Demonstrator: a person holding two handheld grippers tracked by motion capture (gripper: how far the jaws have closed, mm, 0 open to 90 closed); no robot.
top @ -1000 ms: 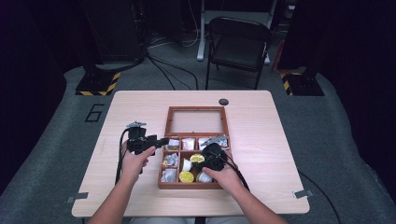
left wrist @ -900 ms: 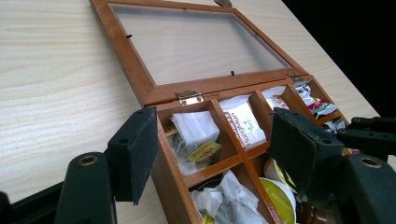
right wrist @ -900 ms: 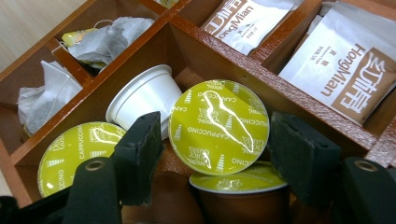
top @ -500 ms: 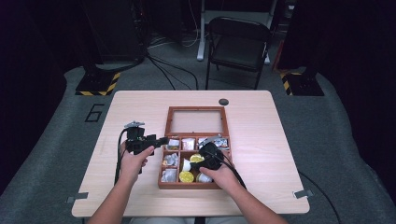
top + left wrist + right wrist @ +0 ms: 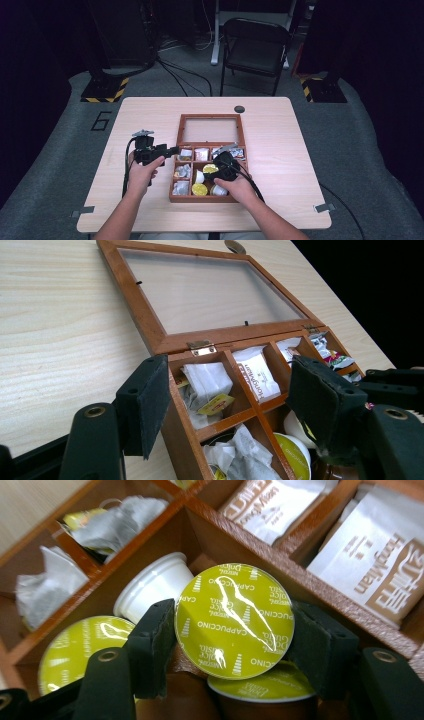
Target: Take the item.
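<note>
Right gripper (image 5: 232, 630) clamps capsule (image 5: 234, 621) by its rim; lift straight, clear of box (image 5: 172, 199) dividers. Left gripper (image 5: 227, 405) wide open, empty

In the right gripper view the held capsule (image 5: 234, 621) hides the one beneath (image 5: 260, 687); its body is covered by its lid. At 9 o'clock another capsule (image 5: 75, 650) is partly screened by the jaws.
</note>
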